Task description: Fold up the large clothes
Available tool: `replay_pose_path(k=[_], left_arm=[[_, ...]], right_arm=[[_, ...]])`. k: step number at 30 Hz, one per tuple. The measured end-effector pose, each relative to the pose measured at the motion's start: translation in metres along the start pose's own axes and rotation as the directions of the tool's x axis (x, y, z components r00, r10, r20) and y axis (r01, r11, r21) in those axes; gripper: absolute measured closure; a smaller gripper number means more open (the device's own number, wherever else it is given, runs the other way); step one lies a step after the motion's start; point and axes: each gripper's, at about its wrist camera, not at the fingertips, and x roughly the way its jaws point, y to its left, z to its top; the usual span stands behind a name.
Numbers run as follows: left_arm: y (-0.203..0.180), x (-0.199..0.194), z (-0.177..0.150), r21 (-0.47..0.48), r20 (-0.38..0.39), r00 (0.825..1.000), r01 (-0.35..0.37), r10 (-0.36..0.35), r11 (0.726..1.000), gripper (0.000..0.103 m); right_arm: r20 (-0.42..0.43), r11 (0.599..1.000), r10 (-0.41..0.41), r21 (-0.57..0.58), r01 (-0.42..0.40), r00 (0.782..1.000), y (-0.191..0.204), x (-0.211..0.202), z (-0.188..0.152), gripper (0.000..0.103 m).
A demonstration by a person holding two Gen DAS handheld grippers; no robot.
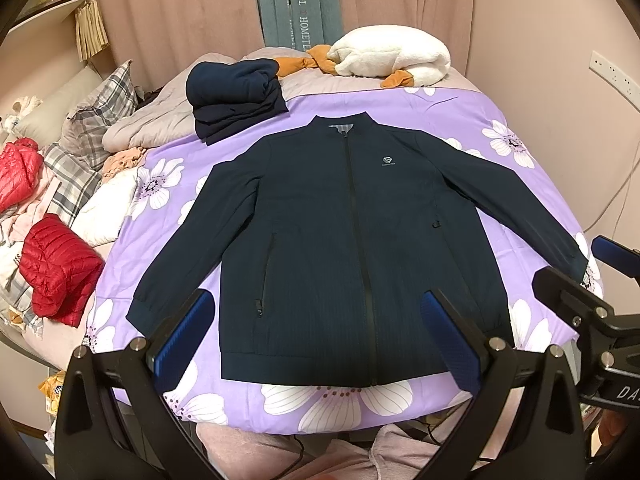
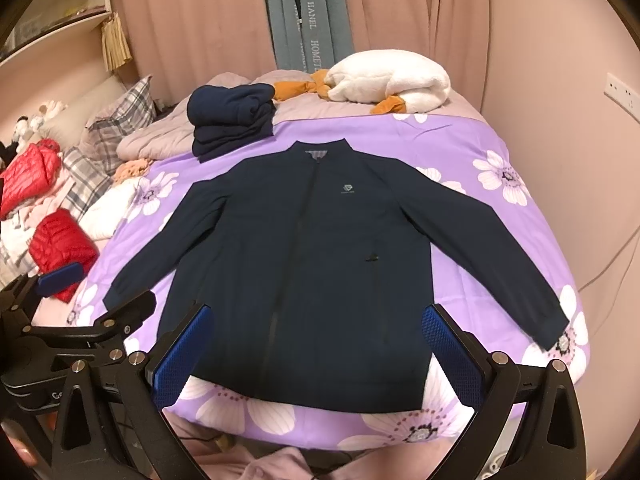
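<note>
Bedspread (image 1: 460, 112) with purple flowers carries the dark jacket (image 1: 340, 240) lying flat, front up and sleeves spread, so the left gripper (image 1: 316, 344) and right gripper (image 2: 316, 350), both wide apart and empty above its hem, should probably each pinch a sleeve and fold it inward.

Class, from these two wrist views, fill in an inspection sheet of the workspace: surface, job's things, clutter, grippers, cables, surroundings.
Surface: purple bedspread with white flowers, smooth, on a bed.
Job's things: dark navy zip-up jacket lying flat, front up, zipped, sleeves spread; stack of folded dark navy garments beyond its collar.
Clutter: two red quilted puffer jackets, plaid pillow, white fleece bundle with orange cloth.
Grippers: left gripper and right gripper open, hovering above the hem, holding nothing.
Cables: thin cord along the right wall.
Surroundings: pink curtains, wall socket.
</note>
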Motion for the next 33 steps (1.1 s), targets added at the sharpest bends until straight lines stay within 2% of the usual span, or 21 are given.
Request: replay_pose_path(k=[33], left_arm=[[-0.0043,-0.0018,0.0005,0.015,-0.005,1.000,-0.007,0.007,1.000,0.000]], right_arm=[[0.000,1.000,0.010,0.007,-0.010,1.000,0.0000,0.0015,-0.0001,0.000]])
